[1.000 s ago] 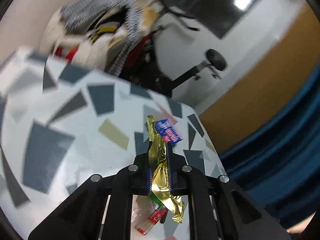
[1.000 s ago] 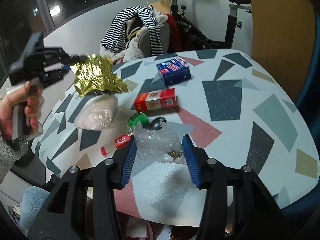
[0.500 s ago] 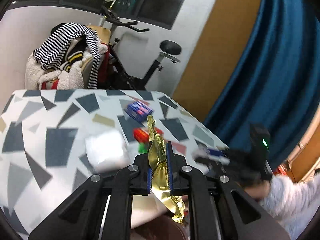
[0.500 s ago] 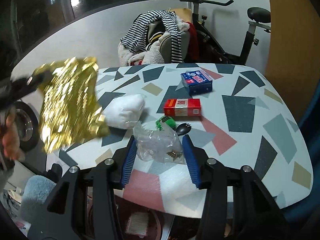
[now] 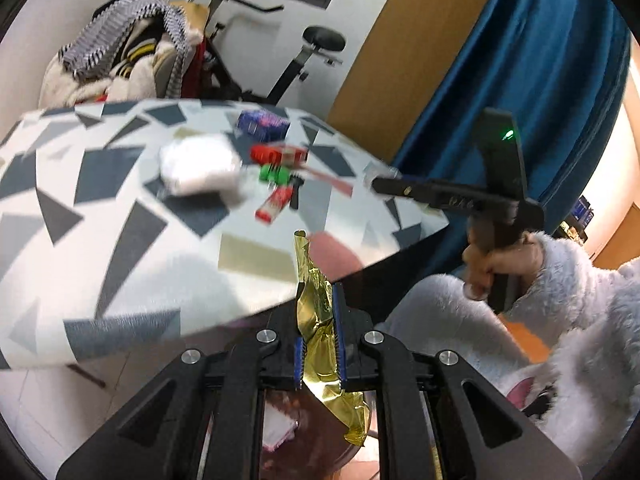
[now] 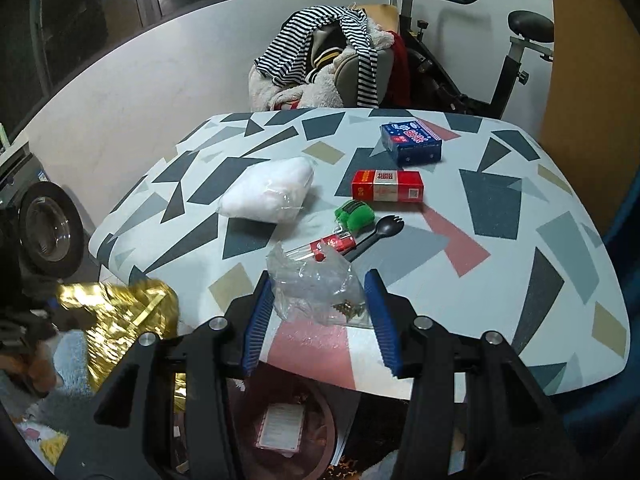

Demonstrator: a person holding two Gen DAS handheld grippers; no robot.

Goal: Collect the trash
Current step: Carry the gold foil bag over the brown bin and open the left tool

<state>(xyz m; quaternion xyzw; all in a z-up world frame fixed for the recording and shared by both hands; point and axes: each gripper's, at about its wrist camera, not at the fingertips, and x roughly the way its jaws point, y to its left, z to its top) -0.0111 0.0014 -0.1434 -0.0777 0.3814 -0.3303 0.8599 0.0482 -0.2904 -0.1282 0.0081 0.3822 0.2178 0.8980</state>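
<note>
My left gripper [image 5: 318, 316] is shut on a crumpled gold foil wrapper [image 5: 320, 332] and holds it below the table edge, over a dark bin [image 5: 320, 436]. The wrapper also shows at the lower left of the right wrist view [image 6: 120, 312]. My right gripper [image 6: 318, 300] holds a clear plastic bag [image 6: 316, 292] between its blue pads [image 6: 256, 316] at the table's near edge, above the bin [image 6: 292, 428]. The other gripper appears at the right of the left wrist view [image 5: 448, 196].
On the patterned table [image 6: 520, 208] lie a white bag [image 6: 268, 192], a red box [image 6: 387, 186], a blue box [image 6: 411, 142], a green item [image 6: 355, 216], a black spork [image 6: 376, 234] and a small red wrapper [image 6: 336, 243]. A clothes-covered chair [image 6: 332, 64] and exercise bike [image 6: 512, 60] stand behind.
My left gripper has swung down from above the table to below its edge with the gold wrapper. My right gripper has backed toward the near edge with the plastic bag.
</note>
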